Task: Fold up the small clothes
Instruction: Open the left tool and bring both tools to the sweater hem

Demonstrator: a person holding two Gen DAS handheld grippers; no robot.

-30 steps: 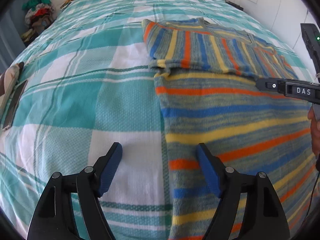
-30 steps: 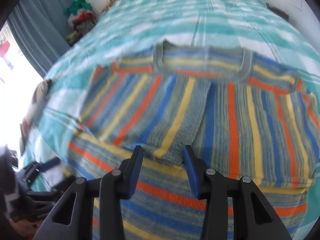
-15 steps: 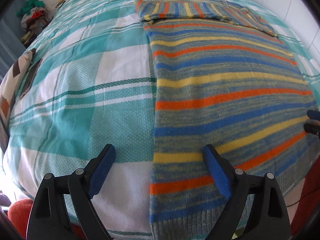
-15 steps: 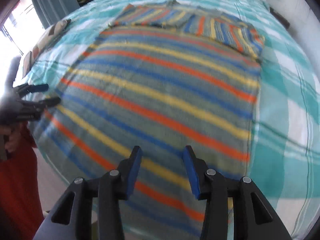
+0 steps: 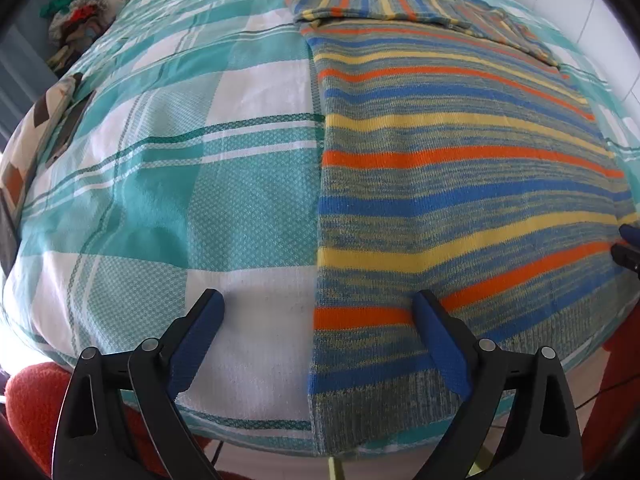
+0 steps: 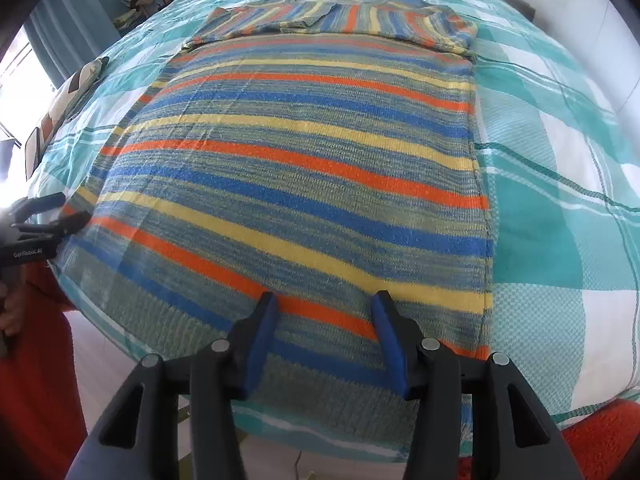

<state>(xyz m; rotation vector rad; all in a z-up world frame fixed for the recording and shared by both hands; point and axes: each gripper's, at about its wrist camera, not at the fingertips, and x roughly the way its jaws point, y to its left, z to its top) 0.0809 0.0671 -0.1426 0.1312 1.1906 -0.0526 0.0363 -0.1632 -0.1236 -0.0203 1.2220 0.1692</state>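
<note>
A knitted sweater (image 5: 440,168) with blue, orange and yellow stripes lies flat on the teal plaid bed cover (image 5: 200,160). Both sleeves (image 6: 340,20) are folded across its far end. My left gripper (image 5: 318,300) hovers over the sweater's near left edge. Its jaws are wide and still opening; one finger is over the bare cover, the other over the knit, gripping nothing. My right gripper (image 6: 324,299) hangs above the sweater (image 6: 300,160) close to its hem, jaws opening, pads clear of the cloth. The left gripper (image 6: 48,216) also shows at the left rim of the right wrist view.
A heap of clothes (image 5: 72,20) sits beyond the bed's far left corner. A patterned cushion (image 5: 36,132) lies at the left edge. A white wall (image 5: 592,20) runs along the right. The person's red clothing (image 5: 36,400) is at the bed's near edge.
Both grippers have drawn back from the folded sleeves to the sweater's near end by the bed's front edge. The left jaws have spread wider, the right ones slightly.
</note>
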